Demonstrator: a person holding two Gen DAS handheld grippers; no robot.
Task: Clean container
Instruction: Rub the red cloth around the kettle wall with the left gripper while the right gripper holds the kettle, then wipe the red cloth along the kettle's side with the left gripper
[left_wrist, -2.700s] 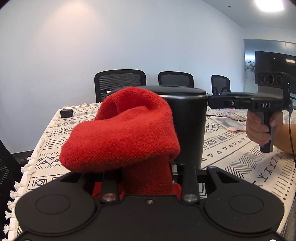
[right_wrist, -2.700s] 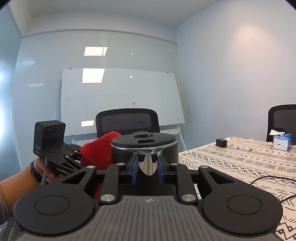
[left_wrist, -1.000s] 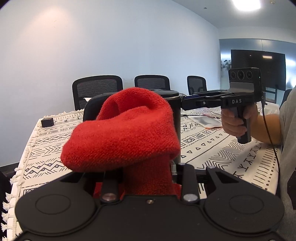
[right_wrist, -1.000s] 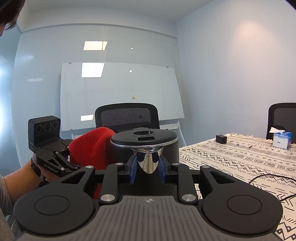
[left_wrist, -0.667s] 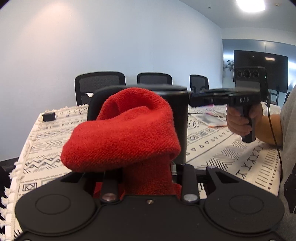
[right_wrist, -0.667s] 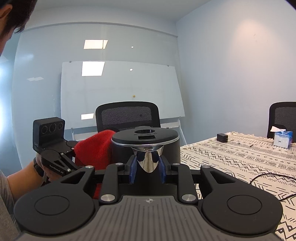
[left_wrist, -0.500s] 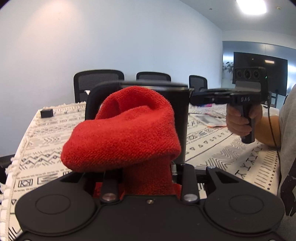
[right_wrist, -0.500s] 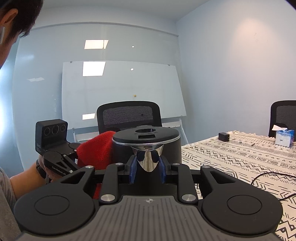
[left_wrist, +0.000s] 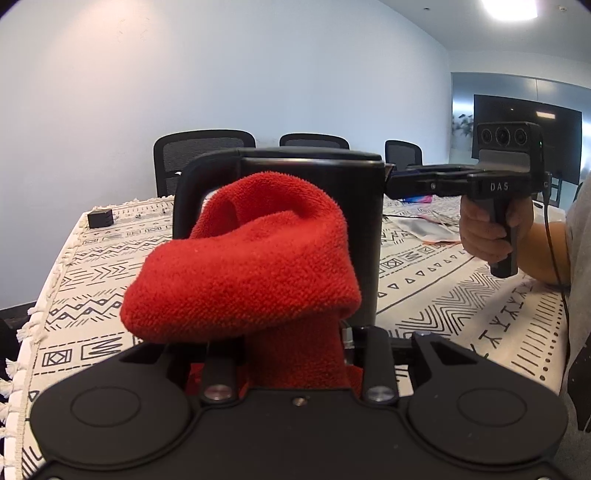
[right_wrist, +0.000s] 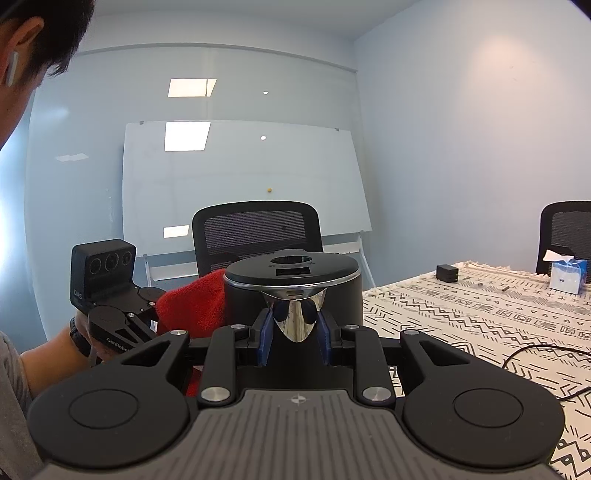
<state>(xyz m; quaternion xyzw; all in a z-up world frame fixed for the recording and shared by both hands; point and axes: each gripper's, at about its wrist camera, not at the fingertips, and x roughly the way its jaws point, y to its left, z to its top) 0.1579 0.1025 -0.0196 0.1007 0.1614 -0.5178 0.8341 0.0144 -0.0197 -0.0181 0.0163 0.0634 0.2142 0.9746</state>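
Kettle: the black container (left_wrist: 332, 229) you are cleaning stands upright near the left edge of the worktop (left_wrist: 443, 295) with its lid on; in the left wrist view its handle (left_wrist: 188, 192) is on the left and its spout on the right.
Right gripper: your right gripper (right_wrist: 293, 334) has its jaws drawn in narrow on the shiny steel spout (right_wrist: 297, 317), a blue pad on each side of it (the grip looks firm). From the left wrist view you see it (left_wrist: 397, 181) reaching in level from the right, with your hand (left_wrist: 484, 232) round its grip.
Left gripper: your left gripper (left_wrist: 295, 354) has its jaws closed on a red cloth (left_wrist: 247, 273), whose bunched top folds over in front of them. The fingers themselves are hidden by the fabric.
Cloth: it lies against the near side of the kettle, just below the rim, between handle and spout. From the right wrist view it (right_wrist: 195, 306) shows at the kettle's left flank.
Worktop: a patterned white cloth covers it; a small black box (left_wrist: 100, 218) sits at the far left corner, a blue tissue box (right_wrist: 567, 275) far off.
Room: black chairs (left_wrist: 203, 155) stand along the far side.
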